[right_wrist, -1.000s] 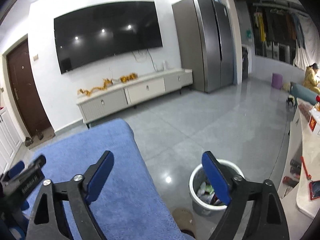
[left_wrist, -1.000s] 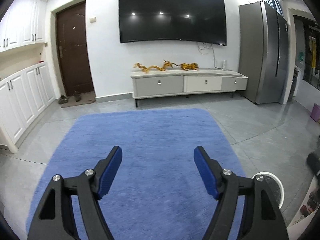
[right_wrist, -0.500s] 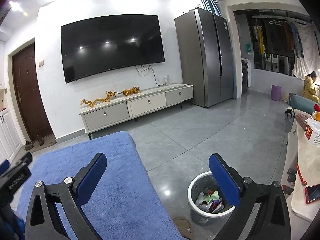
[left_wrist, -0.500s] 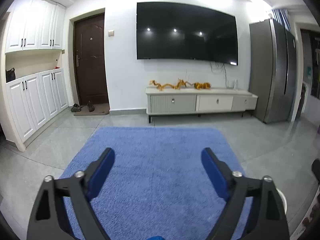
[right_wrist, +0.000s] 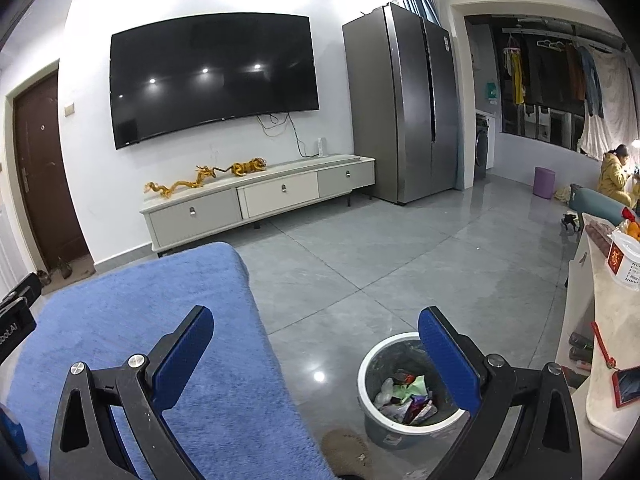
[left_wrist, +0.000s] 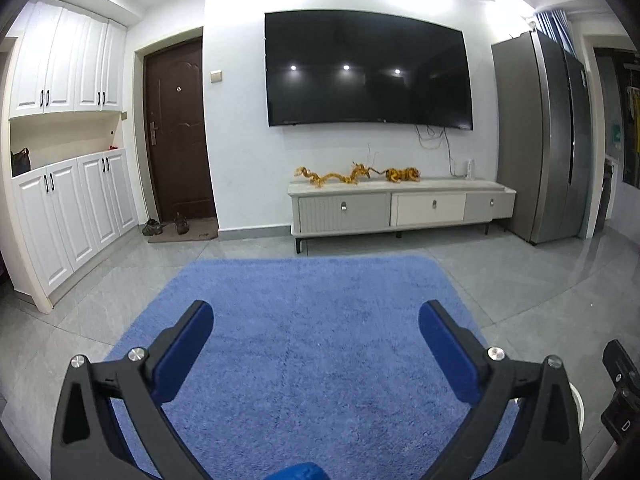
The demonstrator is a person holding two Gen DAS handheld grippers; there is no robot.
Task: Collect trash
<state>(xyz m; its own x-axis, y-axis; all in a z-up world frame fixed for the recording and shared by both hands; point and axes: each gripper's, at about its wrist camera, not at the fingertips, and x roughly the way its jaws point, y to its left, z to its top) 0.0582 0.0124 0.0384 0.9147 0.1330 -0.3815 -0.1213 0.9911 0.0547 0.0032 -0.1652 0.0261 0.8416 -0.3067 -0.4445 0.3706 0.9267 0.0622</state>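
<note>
A grey trash bin [right_wrist: 376, 376] with a white rim stands on the tiled floor beside the blue rug [right_wrist: 132, 344]. It holds several crumpled wrappers [right_wrist: 404, 400]. My right gripper [right_wrist: 316, 332] is open and empty, held above the rug's edge and the bin. My left gripper [left_wrist: 316, 328] is open and empty above the blue rug [left_wrist: 312, 320]. A sliver of the bin's rim [left_wrist: 578, 400] shows at the right of the left wrist view. No loose trash shows on the rug.
A TV cabinet [left_wrist: 400, 206] with gold dragon figures stands under a wall TV [left_wrist: 368, 70]. A grey fridge [right_wrist: 404, 104] is on the right, white cupboards [left_wrist: 68, 216] and a brown door [left_wrist: 178, 132] on the left. A pale table [right_wrist: 612, 320] with a phone is far right.
Both grippers have tilted upward, so more of the wall and ceiling shows. Both stay open and empty.
</note>
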